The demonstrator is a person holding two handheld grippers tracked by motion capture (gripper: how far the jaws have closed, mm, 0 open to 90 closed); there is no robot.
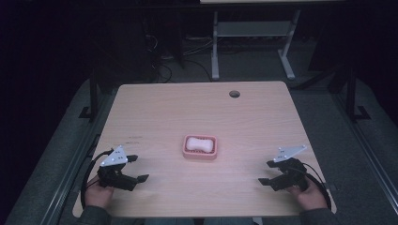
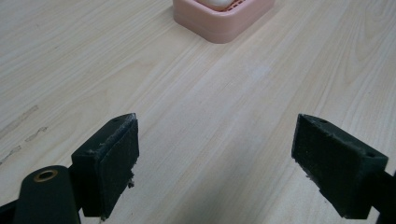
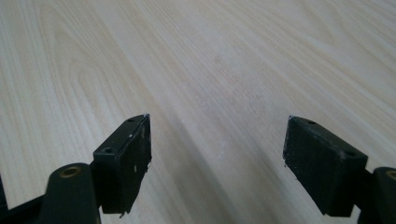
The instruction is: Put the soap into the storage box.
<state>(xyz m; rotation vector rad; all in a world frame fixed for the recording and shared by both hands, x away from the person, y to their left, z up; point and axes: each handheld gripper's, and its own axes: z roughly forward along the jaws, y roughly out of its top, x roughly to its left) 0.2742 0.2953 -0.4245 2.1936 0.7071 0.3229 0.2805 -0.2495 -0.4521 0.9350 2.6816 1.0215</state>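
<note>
A pink soap dish [image 1: 200, 147] sits at the middle of the wooden table [image 1: 197, 108], with a white bar of soap [image 1: 198, 144] lying in it. The left gripper view catches the dish [image 2: 223, 19] at its top edge, the soap [image 2: 218, 3] just peeking in. My left gripper [image 1: 137, 168] rests near the table's front left, held by a hand, open with nothing between its jaws [image 2: 215, 154]. My right gripper [image 1: 266, 172] rests at the front right, also open and empty over bare wood [image 3: 217, 149].
A round cable hole [image 1: 234, 93] is near the table's far edge. Behind the table stands a white desk frame [image 1: 253, 42] on a dark floor with cables. Bare wood surrounds the dish on all sides.
</note>
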